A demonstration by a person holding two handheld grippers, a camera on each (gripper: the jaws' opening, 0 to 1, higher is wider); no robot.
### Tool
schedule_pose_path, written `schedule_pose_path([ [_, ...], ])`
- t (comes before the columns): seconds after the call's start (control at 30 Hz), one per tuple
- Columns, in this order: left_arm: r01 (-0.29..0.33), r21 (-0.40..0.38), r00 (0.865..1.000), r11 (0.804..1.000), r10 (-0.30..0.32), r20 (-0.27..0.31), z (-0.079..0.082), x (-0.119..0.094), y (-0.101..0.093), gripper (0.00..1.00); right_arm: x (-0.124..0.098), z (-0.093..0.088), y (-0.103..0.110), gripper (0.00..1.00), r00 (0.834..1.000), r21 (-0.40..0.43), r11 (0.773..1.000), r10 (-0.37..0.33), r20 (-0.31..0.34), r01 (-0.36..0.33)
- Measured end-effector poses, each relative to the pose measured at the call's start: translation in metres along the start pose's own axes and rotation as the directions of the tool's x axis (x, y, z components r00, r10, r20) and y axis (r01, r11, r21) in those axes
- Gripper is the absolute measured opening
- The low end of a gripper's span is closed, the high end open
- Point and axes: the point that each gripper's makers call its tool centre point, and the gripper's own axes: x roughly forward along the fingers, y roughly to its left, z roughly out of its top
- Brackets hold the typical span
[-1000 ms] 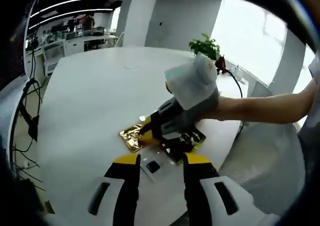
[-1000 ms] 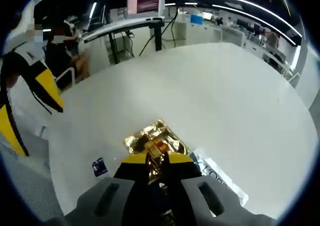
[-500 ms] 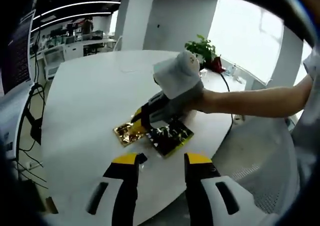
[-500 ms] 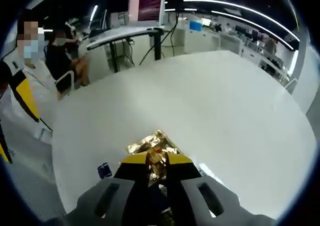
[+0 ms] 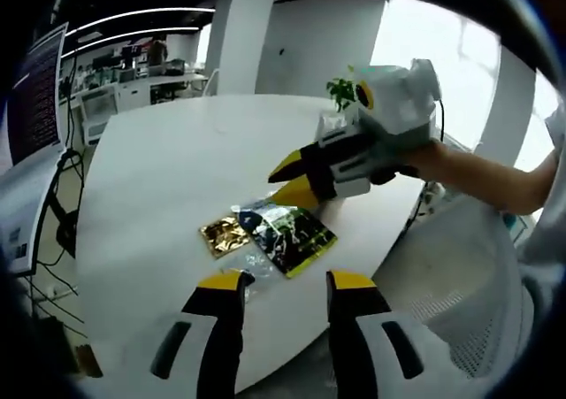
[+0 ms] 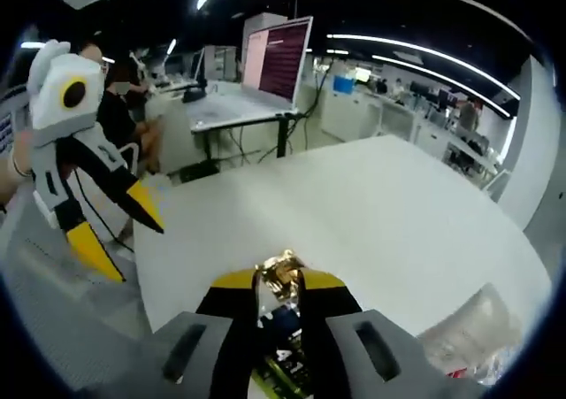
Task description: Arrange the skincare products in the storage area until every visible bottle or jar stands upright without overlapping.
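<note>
A crumpled gold foil sachet (image 5: 223,235) lies on the white round table (image 5: 159,169). Beside it a dark sachet with a green edge (image 5: 290,231) is tipped up at its far end toward my right gripper (image 5: 294,180), which comes in from the right. In the right gripper view that gripper (image 6: 279,286) is shut on the dark sachet (image 6: 283,359), and the gold sachet (image 6: 279,271) shows just past the tips. My left gripper (image 5: 283,284) hangs open above the table's near edge and holds nothing. It also appears, open, in the right gripper view (image 6: 119,235).
Clear plastic wrap (image 6: 469,328) lies on the table (image 6: 371,204). A mesh chair (image 5: 442,284) stands at the near edge and a potted plant (image 5: 340,89) at the far side. Desks with a monitor (image 6: 281,58) and a seated person (image 6: 115,107) stand beyond.
My right gripper has risen off the table, away from the gold sachet, taking the dark sachet's end up with it. The left gripper stays open and has drawn back.
</note>
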Motion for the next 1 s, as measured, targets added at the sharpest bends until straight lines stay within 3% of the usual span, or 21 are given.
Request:
schedule_pose_path([
  [0.23, -0.012, 0.023, 1.0, 1.0, 0.011, 0.012, 0.005, 0.0, -0.004, 0.33, -0.035, 0.004, -0.001, 0.22, 0.998, 0.011, 0.998, -0.055, 0.036, 0.054],
  [0.47, -0.041, 0.031, 0.999, 0.999, 0.04, 0.035, 0.009, 0.003, -0.002, 0.37, -0.066, -0.011, -0.014, 0.27, 0.989, 0.036, 0.99, -0.14, 0.04, 0.138],
  [0.83, -0.081, 0.059, 0.996, 0.995, 0.079, 0.035, 0.008, 0.001, 0.001, 0.52, -0.109, -0.04, -0.037, 0.49, 0.962, 0.12, 0.956, -0.273, 0.026, 0.269],
  [1.0, -0.097, 0.066, 0.995, 0.993, 0.094, 0.039, 0.011, 0.0, 0.003, 0.6, -0.125, -0.052, -0.044, 0.68, 0.951, 0.177, 0.937, -0.308, 0.009, 0.302],
])
